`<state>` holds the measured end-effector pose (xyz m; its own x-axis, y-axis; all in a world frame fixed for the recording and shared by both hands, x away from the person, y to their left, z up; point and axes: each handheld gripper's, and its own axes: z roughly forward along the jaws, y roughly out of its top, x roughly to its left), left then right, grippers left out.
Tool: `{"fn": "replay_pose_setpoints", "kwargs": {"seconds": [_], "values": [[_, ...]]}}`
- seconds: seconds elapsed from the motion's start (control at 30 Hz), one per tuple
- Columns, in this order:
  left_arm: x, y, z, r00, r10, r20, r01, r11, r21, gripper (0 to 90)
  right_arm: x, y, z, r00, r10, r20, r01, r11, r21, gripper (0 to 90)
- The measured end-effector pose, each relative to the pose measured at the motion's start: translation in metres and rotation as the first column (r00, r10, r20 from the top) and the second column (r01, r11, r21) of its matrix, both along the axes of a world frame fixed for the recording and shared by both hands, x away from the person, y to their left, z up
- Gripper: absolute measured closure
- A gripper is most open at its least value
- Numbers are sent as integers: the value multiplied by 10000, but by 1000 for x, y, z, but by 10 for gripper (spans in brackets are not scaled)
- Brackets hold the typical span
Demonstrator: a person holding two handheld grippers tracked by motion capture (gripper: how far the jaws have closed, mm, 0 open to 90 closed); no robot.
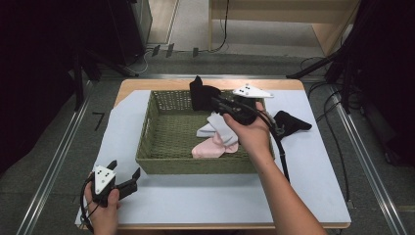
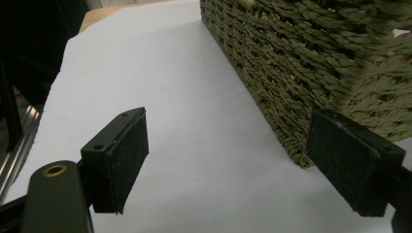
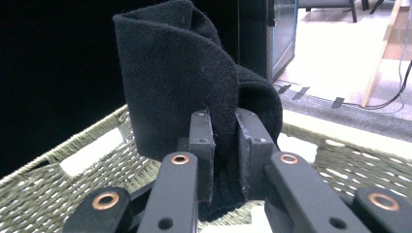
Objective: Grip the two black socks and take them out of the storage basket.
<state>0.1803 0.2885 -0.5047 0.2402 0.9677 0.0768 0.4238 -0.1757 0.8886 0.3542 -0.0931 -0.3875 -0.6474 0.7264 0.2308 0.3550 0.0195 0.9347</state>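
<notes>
a lab-style recording room set up around one work table

dark stands [image 1: 337, 58] and black cables [image 1: 333, 132] ring a table [image 1: 215, 205] covered in white sheet, metal rails [image 1: 58, 156] run along the grey floor, and a plain wooden bench [image 1: 337, 19] stands behind.

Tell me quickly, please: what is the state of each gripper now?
Left gripper: open, holding nothing, beside the woven basket.
Right gripper: closed on a black sock, above the basket.

Evenly lit from overhead, soft and without glare on the white sheet [image 1: 313, 161] around the woven basket [image 1: 161, 142]. Dark to near black left and right of the basket beyond the table edge. Slightly soft throughout; basket weave [image 2: 369, 43] smeared in the left gripper view's top right corner, black sock [image 3: 184, 87] reasonably sharp.
</notes>
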Motion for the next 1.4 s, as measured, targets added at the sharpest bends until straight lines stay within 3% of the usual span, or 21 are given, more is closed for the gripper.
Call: {"fn": "replay_pose_setpoints", "kwargs": {"seconds": [0.37, 0.5, 0.77, 1.1, 1.3, 1.4], "values": [[0, -1, 0, 10000, 21, 11, -21, 10000, 71, 171, -12, -55, 4, 9956, -910, 241, 892, 9937, 679, 796], [0, -2, 0, 10000, 23, 21, -23, 10000, 76, 171, -14, -78, 1, 9902, -1389, 145, 1368, 9857, 982, 796], [0, -3, 0, 10000, 19, 9, -20, 9997, 224, 171, -16, -116, -13, 9727, -2312, -188, 2318, 9661, 1134, 792], [0, -5, -1, 10000, -16, 20, 15, 9988, 488, 171, -17, -138, -34, 9561, -2880, -542, 2922, 9507, 1041, 787], [0, -5, -1, 10000, -20, 4, 20, 9989, 468, 171, -16, -145, -44, 9487, -3079, -715, 3134, 9458, 856, 786], [0, -5, -1, 10000, -22, -2, 22, 9989, 470, 171, -17, -146, -52, 9474, -3112, -751, 3154, 9475, 517, 784]]}}
